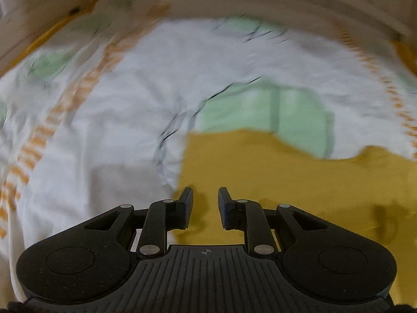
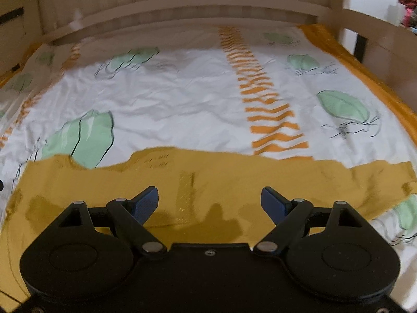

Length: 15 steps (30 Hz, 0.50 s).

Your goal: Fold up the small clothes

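Observation:
A mustard-yellow garment point(image 2: 208, 177) lies flat on a bed, spread across the near part of the right wrist view. It also fills the lower right of the left wrist view point(image 1: 286, 177). My left gripper point(image 1: 205, 195) hovers over the garment's left edge, its jaws a little apart with nothing between them. My right gripper point(image 2: 209, 195) is wide open and empty above the middle of the garment. The left wrist view is motion-blurred.
The bed sheet point(image 2: 182, 99) is white with green leaf prints and orange chevron stripes point(image 2: 268, 104). A wooden bed rail point(image 2: 182, 10) runs along the far side and a side rail point(image 2: 378, 41) at right. An orange border point(image 2: 365, 78) edges the sheet at right.

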{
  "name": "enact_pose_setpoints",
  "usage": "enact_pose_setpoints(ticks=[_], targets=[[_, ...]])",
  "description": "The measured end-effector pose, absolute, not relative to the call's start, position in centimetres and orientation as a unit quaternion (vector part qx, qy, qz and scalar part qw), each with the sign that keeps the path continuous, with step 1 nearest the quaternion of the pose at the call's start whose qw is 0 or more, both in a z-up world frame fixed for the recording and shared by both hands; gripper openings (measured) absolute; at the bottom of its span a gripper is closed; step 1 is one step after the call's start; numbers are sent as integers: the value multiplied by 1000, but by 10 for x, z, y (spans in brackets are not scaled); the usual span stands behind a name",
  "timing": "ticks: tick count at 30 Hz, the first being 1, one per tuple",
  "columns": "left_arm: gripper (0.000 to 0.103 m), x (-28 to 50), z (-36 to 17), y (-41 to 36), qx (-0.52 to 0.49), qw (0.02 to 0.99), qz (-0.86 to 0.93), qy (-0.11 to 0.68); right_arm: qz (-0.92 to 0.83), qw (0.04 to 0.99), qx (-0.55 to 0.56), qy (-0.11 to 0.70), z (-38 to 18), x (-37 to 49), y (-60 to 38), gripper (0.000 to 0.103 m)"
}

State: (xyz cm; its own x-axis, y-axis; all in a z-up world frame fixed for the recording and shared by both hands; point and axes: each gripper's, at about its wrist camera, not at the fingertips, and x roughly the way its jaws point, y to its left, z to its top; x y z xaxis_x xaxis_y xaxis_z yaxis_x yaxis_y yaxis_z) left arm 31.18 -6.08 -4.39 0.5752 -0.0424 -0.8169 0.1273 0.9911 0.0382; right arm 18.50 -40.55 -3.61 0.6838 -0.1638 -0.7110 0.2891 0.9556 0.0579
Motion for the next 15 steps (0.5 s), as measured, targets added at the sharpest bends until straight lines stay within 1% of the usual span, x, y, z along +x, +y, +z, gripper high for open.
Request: enact_pose_setpoints(ticks=[3, 6, 9, 11, 15], targets=[[20, 323, -63, -46, 33, 876, -36, 479, -112, 912, 81, 385, -45, 188, -398, 86], [20, 332, -73, -47, 36, 867, -47, 494, -100, 911, 86, 390, -54, 191, -394, 84], [20, 335, -73, -52, 54, 870, -58, 487, -96, 909, 92, 395, -63, 191, -393, 81], [20, 330, -77, -49, 70, 873, -59, 479, -99, 909, 90, 395, -68, 192, -391, 77], [23, 328, -99, -43, 108, 857, -38, 502, -94, 910, 84, 396, -76, 194, -386, 73]])
